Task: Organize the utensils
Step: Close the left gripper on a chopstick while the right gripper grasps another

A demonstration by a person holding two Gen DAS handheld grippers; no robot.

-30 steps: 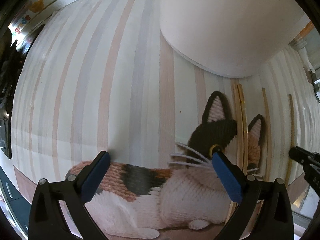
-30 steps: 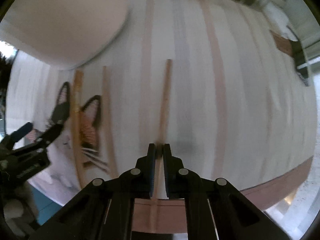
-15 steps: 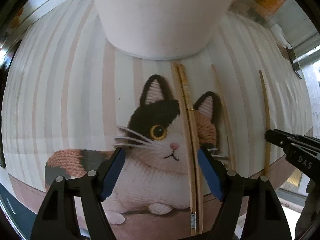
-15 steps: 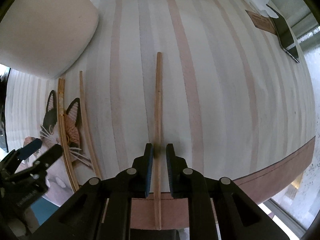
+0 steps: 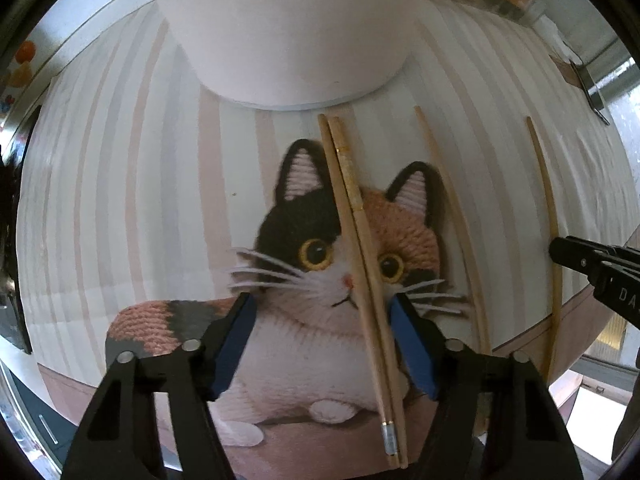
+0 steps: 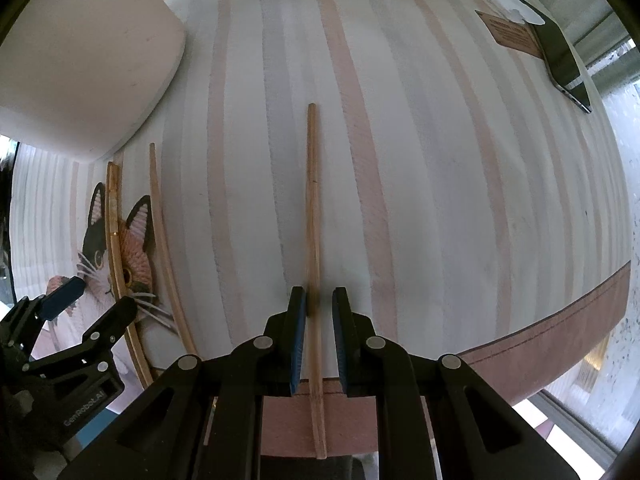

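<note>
Chopsticks lay on the striped worktop cloth (image 6: 420, 160) beside a white holder (image 5: 288, 28), and I was at the pick-up step.

My left claw (image 5: 320, 336) hung over a touching pair (image 5: 360, 240) on the cat print (image 5: 312, 252), its blue pads closing with the pair between them but not yet pressed, the right-hand pad just beside the sticks. My right claw (image 6: 319, 312) straddled a lone stick (image 6: 313, 200); the pads stood narrowly apart with a gap showing either side, so nothing was clamped. One more stick (image 5: 452, 220) lay between them. I judged the next move needed each claw to shut squarely across its slim, smooth, pale wood, which could roll or slip; one of the pair carried a gold band and a metal tip.
</note>
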